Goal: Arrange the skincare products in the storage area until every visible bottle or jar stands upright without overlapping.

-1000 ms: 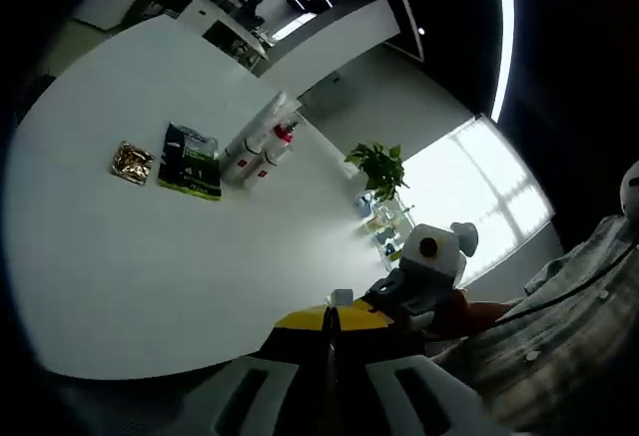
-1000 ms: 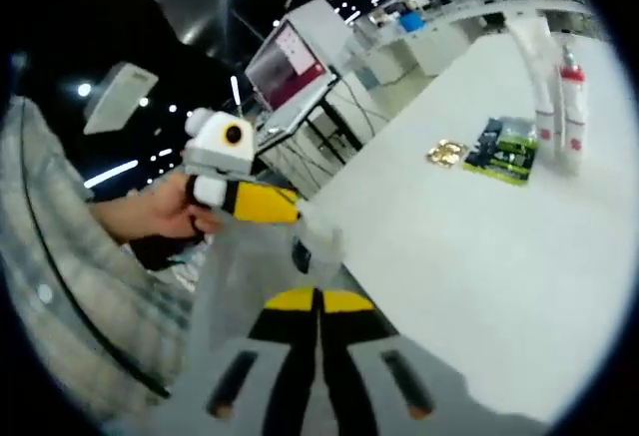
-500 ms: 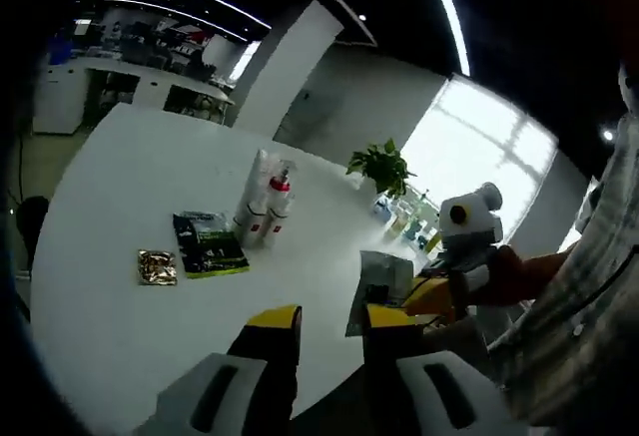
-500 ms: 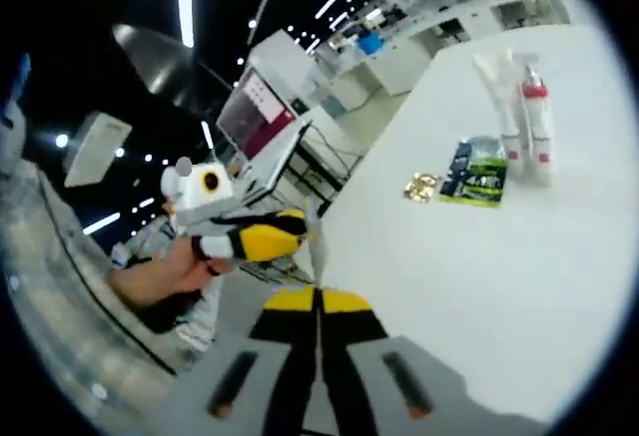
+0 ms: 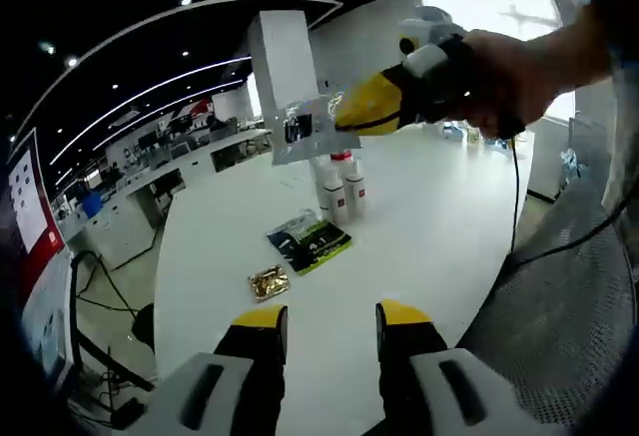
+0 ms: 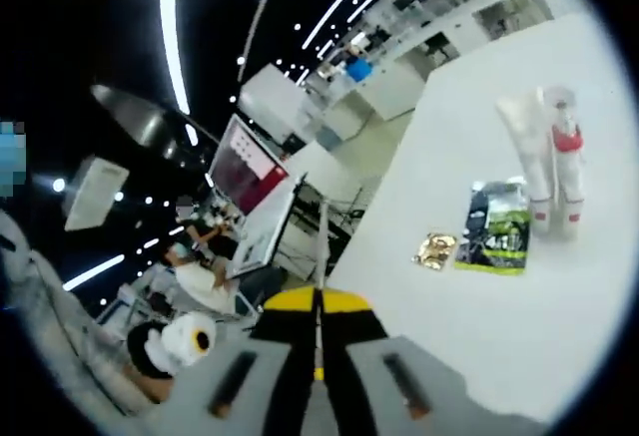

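While both tools hang above the white tabletop [image 5: 419,226], the approach has hardly begun: the left tool [image 5: 329,321] has its jaws apart, the right tool [image 6: 318,301] has them together. Two bottles [image 5: 342,182] stand upright beside a dark sachet [image 5: 312,243] and gold packet [image 5: 268,281]. The next move calls for closing in on them; labels are too small to read.

White table [image 5: 429,226], glossy top, runs from lower centre to upper right of the left gripper view; in the right gripper view it takes the right half [image 6: 559,356]. On it, mid-frame: two white bottles [image 5: 339,185] upright, side by side, one with a red collar [image 6: 565,142]. Just beside them a dark green sachet [image 5: 312,241] lying flat [image 6: 496,228]. Next to that, apart, a small gold foil packet [image 5: 268,281] [image 6: 435,250].
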